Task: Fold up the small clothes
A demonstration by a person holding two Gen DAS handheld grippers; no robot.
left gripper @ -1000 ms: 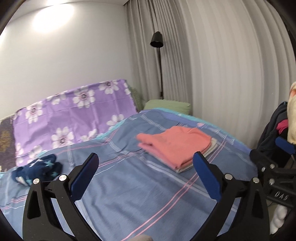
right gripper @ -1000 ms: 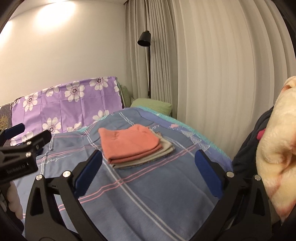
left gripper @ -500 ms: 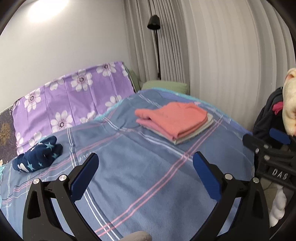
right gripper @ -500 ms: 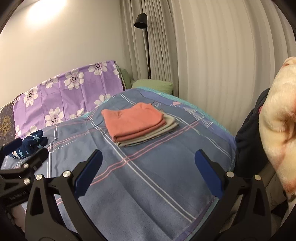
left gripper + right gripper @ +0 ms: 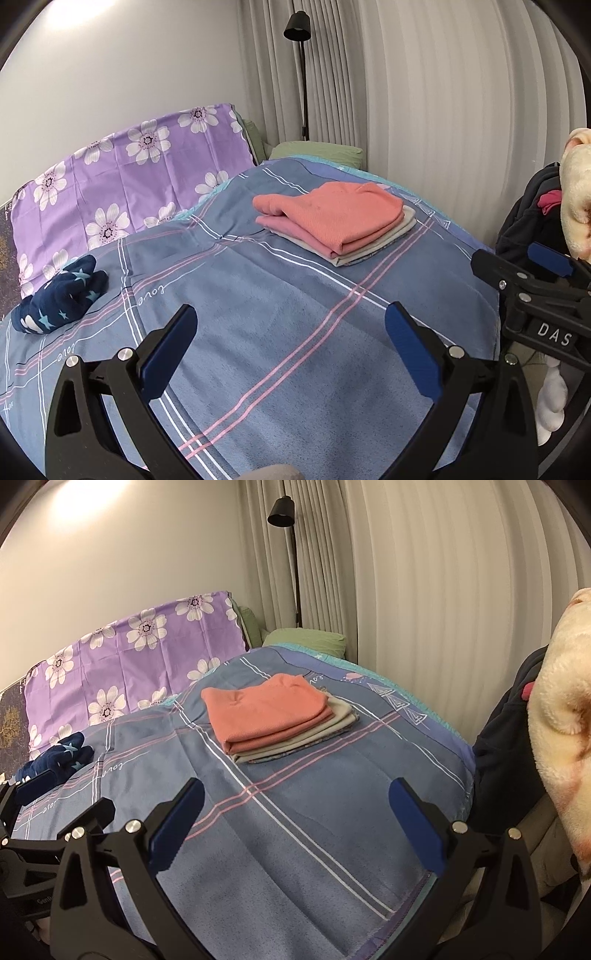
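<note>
Both grippers spread wide, holding nothing, above the blue plaid bedspread [image 5: 280, 332]

Left gripper [image 5: 291, 345] and right gripper [image 5: 295, 821]: blue pads apart, nothing between them. Folded stack [image 5: 332, 221], salmon piece on top of grey ones, lies ahead of both, slightly right of centre for the left and slightly left of centre for the right. Navy star-print garment [image 5: 59, 297] sits crumpled far left of the left gripper, by the purple floral sheet [image 5: 122, 177]. Cream fleece [image 5: 557, 716] at far right
</note>
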